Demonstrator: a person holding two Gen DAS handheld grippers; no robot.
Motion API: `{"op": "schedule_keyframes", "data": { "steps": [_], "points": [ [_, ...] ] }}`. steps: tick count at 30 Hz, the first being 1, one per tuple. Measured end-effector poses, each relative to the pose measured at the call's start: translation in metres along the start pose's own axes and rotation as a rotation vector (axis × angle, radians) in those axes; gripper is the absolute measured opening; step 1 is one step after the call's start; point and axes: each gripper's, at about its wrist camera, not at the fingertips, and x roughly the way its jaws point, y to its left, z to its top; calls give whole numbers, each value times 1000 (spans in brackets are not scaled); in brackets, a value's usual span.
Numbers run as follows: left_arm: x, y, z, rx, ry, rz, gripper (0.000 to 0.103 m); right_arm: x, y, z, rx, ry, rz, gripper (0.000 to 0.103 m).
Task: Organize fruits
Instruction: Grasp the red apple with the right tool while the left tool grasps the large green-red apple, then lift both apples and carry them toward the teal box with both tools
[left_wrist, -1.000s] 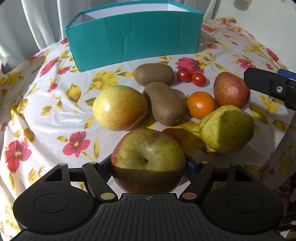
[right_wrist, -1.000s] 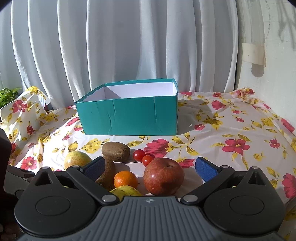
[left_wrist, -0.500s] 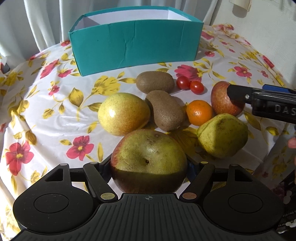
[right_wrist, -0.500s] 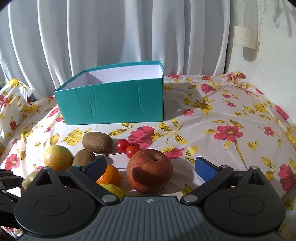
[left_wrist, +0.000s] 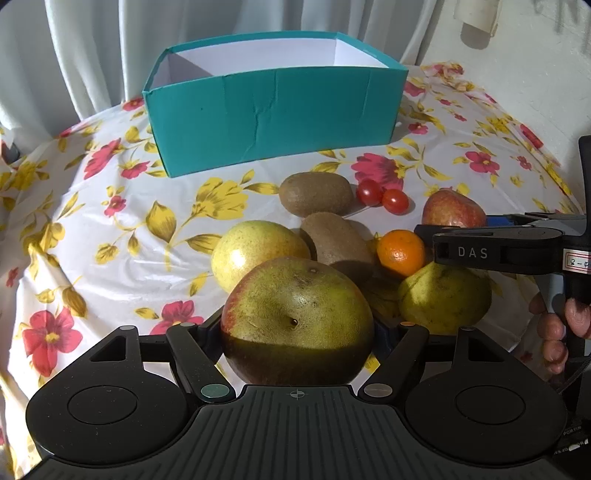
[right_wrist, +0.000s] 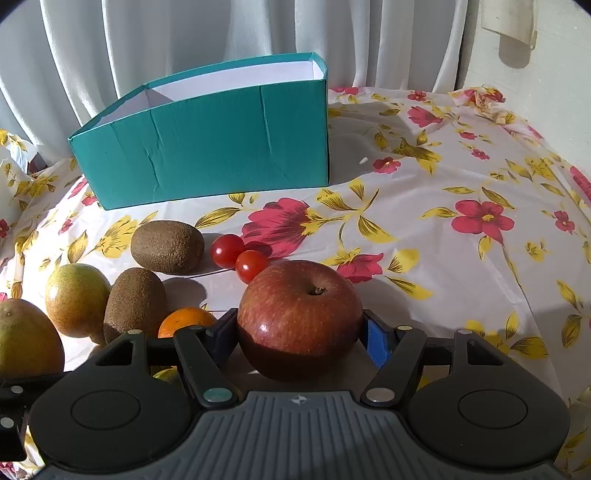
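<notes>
In front of the open teal cardboard box, the left gripper grips a large green-red pear; the right gripper clasps a round red apple beside 2 cherry tomatoes.

Bench has a floral cloth, teal box at 12 o'clock, and kiwis, cherry tomatoes, tangerine and pears clustered mid-bench.

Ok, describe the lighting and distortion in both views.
Left wrist view: sun lights the top of the green apple, its lower part in shadow; the fisheye bows the box. Right wrist view: the same shadow line crosses the red apple.
</notes>
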Motion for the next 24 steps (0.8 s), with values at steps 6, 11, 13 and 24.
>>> {"op": "schedule_keyframes", "data": {
  "steps": [6,11,13,24],
  "points": [
    [-1,3,7,4,2,1,78,1,-2,2,5,-7,5,69],
    [-13,6,28,5,-36,16,78,-17,-6,11,8,-71,-2,69],
    [-17,7,40,11,-50,25,78,-26,-7,17,13,-105,-4,69],
    [-35,13,126,-38,-179,129,78,-53,-2,45,23,-229,14,69]
  ]
}}
